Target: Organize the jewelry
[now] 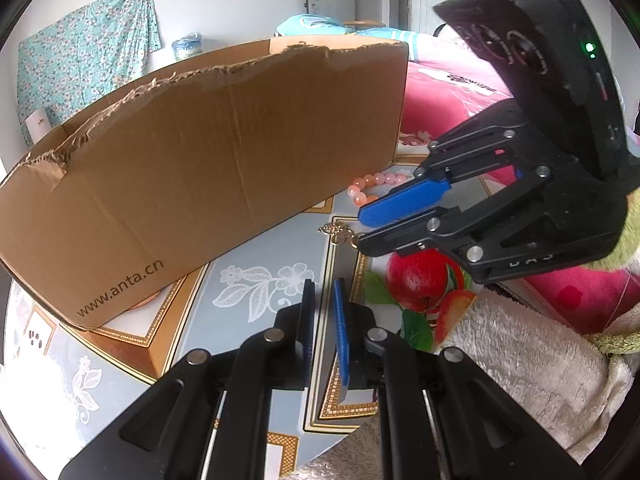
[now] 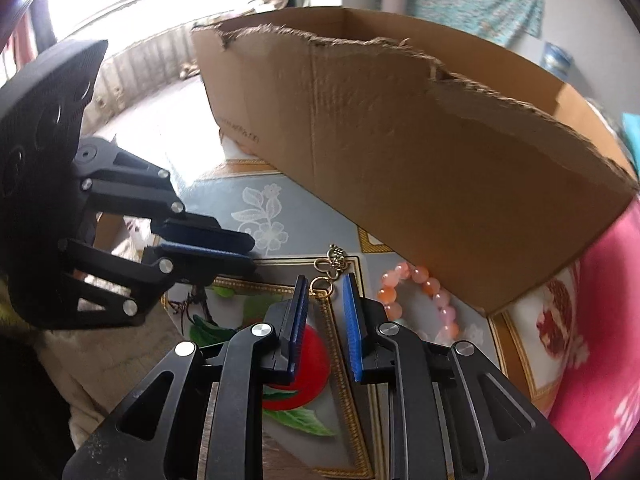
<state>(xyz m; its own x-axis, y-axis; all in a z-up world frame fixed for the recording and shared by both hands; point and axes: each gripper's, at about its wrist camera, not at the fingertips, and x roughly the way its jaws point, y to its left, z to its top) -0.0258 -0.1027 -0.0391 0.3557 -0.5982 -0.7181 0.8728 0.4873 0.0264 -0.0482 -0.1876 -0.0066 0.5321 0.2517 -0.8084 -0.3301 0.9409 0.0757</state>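
Floral-print bench [image 2: 280, 216] w/ torn cardboard box [image 2: 400, 152] at back. Right hand-held gripper [image 2: 325, 280] slightly parted, nothing clamped; gold chain [image 2: 330, 270] lies just ahead of its tips, pink bead bracelet [image 2: 416, 292] to its right by the box. Left hand-held gripper [image 1: 322, 286] nearly closed, empty.

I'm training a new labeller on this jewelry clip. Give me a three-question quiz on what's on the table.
1. True or false: the pink bead bracelet lies inside the cardboard box.
2. Which lies nearest the right gripper tips? A) gold charm B) bracelet C) box
3. Fill in: the left gripper has ____ between its pads.

Key: 1 false, it lies on the table beside the box; 2 A; 3 nothing.
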